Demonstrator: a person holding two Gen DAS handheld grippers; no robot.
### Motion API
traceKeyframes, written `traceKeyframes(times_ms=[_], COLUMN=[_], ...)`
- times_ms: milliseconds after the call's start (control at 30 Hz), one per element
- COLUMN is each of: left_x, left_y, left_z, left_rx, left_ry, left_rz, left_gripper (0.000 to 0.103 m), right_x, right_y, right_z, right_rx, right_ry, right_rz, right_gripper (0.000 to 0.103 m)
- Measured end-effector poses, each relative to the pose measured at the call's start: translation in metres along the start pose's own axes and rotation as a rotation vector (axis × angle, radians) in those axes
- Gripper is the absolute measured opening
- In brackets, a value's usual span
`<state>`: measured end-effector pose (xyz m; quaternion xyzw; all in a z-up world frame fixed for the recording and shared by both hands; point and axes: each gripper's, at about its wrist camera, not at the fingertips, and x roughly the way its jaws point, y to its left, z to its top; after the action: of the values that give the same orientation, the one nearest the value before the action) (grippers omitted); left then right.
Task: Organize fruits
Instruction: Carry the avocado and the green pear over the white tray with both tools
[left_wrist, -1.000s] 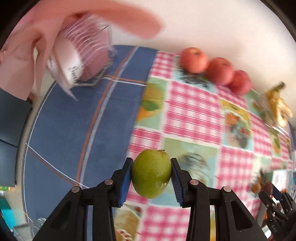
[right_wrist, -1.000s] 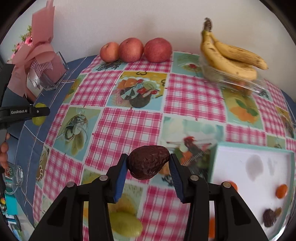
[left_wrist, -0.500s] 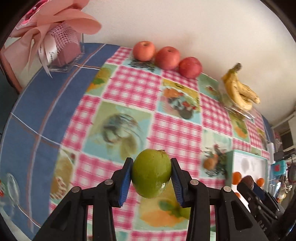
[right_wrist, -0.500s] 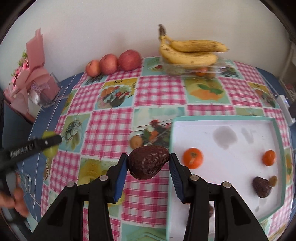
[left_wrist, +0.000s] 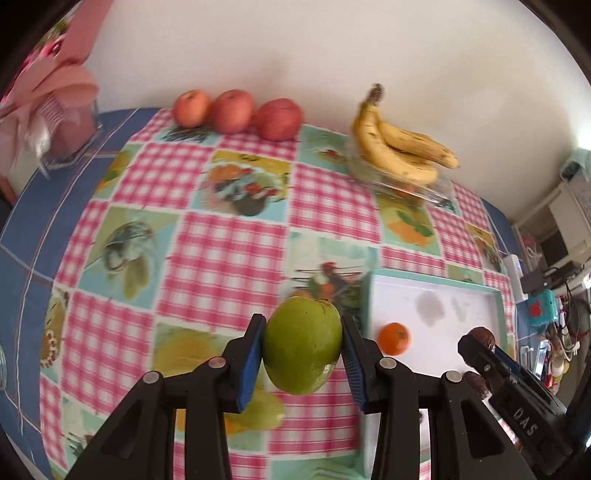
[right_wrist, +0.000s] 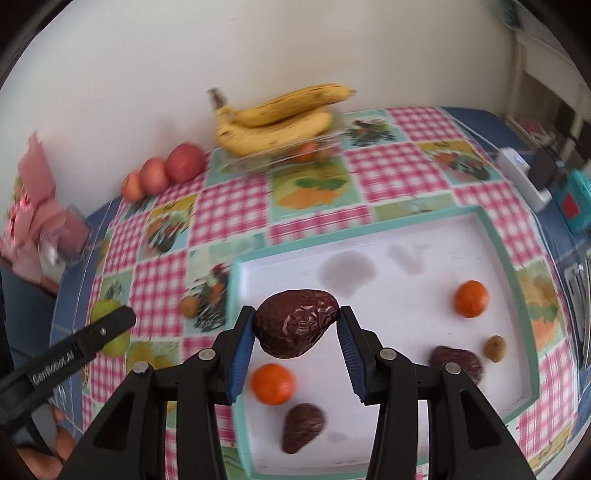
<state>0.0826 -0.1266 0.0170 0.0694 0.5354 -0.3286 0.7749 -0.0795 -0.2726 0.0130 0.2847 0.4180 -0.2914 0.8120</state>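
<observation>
My left gripper (left_wrist: 302, 352) is shut on a green pear-like fruit (left_wrist: 302, 347), held above the checked tablecloth just left of the white tray (left_wrist: 461, 291). My right gripper (right_wrist: 297, 328) is shut on a dark wrinkled avocado (right_wrist: 297, 323), hanging over the left part of the tray (right_wrist: 491, 229). Inside the tray lie two oranges (right_wrist: 273, 384) (right_wrist: 471, 298), two more dark avocados (right_wrist: 303, 426) (right_wrist: 458, 363) and a small brown fruit (right_wrist: 495, 348). The left gripper (right_wrist: 110, 326) and its green fruit also show at the left of the right wrist view.
Three red apples (left_wrist: 232, 110) line the back wall, with bananas (left_wrist: 399, 151) on a clear container to their right. A pink gift bag (left_wrist: 55, 103) stands at the back left. A small brown fruit (right_wrist: 190, 305) and another green fruit (left_wrist: 258, 410) lie on the cloth.
Both grippers have swung to the right towards the tray, each keeping its fruit. The right one now hangs over the tray, and the left one has come up beside its left edge.
</observation>
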Motion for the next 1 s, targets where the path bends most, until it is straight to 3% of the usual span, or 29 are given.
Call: traceKeyframes(times_ms=[467, 700, 1000], left_x=[0.032, 0.050, 0.081], left_y=[-0.093, -0.114, -0.124], left_z=[-0.012, -0.008, -0.003], left_rx=[0.173, 0.198, 0.224], left_ry=[0.005, -0.022, -0.013], left_rz=[-0.045, -0.105, -0.098], left_gripper=[0.043, 0.043, 0.043], right_x=[-0.003, 0.006, 0.021], right_y=[-0.086, -0.111, -0.125], right_z=[0.014, 0.018, 0.028], right_rx=[0.153, 0.189, 0.200], right_ry=[-0.033, -0.038, -0.062], right_rz=[-0.088, -0.106, -0.121], right_gripper=[0.047, 0.047, 0.047])
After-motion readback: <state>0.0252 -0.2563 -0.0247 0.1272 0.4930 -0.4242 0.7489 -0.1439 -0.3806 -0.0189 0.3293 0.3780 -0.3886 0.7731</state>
